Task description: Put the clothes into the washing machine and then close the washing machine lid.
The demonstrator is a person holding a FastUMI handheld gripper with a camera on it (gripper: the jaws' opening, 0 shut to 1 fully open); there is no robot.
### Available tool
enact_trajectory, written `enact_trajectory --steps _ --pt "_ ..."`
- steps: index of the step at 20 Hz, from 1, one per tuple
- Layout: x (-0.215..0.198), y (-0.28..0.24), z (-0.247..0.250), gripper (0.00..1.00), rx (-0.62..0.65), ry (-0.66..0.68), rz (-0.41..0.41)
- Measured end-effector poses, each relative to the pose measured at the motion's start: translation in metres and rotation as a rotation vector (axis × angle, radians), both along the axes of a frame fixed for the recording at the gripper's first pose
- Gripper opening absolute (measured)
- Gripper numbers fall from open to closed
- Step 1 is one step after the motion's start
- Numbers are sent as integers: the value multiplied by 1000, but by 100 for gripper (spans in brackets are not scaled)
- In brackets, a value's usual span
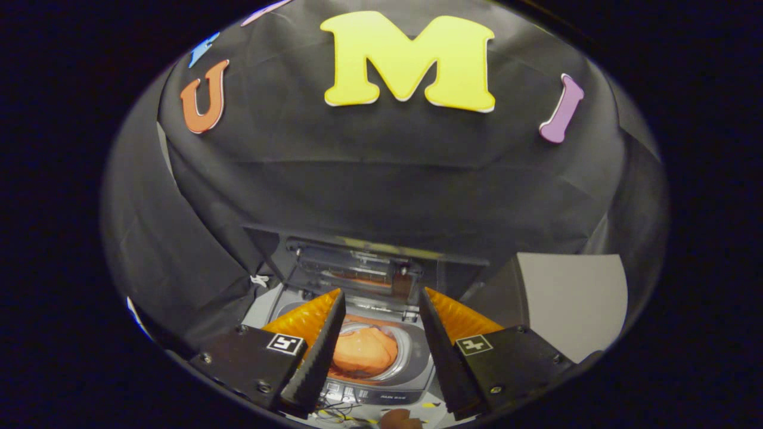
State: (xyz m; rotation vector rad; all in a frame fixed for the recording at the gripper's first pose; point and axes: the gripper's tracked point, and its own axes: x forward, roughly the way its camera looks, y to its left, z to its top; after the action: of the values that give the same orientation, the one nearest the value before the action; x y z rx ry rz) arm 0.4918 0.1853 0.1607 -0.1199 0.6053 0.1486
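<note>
Gripper (381,333) hangs above the washing machine (417,357), fingers wide, holding nothing. Orange clothes (365,351) lie in the drum. Lid (357,262) stands raised at the machine's back edge. Loading looks finished; closing next, likely needing reach beyond the lid's top edge.

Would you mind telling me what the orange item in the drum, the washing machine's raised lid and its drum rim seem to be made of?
The orange item looks like soft cloth: crumpled, matte folds. The lid seems dark tinted plastic or glass, since it shows reflections. The drum rim appears shiny metal or glossy plastic; hard to tell. The open tongs hang above the washing machine, holding nothing.
</note>
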Motion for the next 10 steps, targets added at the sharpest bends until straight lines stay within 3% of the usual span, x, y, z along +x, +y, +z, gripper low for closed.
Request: enact_trajectory --steps 10 --pt "50 10 14 79 21 -15 31"
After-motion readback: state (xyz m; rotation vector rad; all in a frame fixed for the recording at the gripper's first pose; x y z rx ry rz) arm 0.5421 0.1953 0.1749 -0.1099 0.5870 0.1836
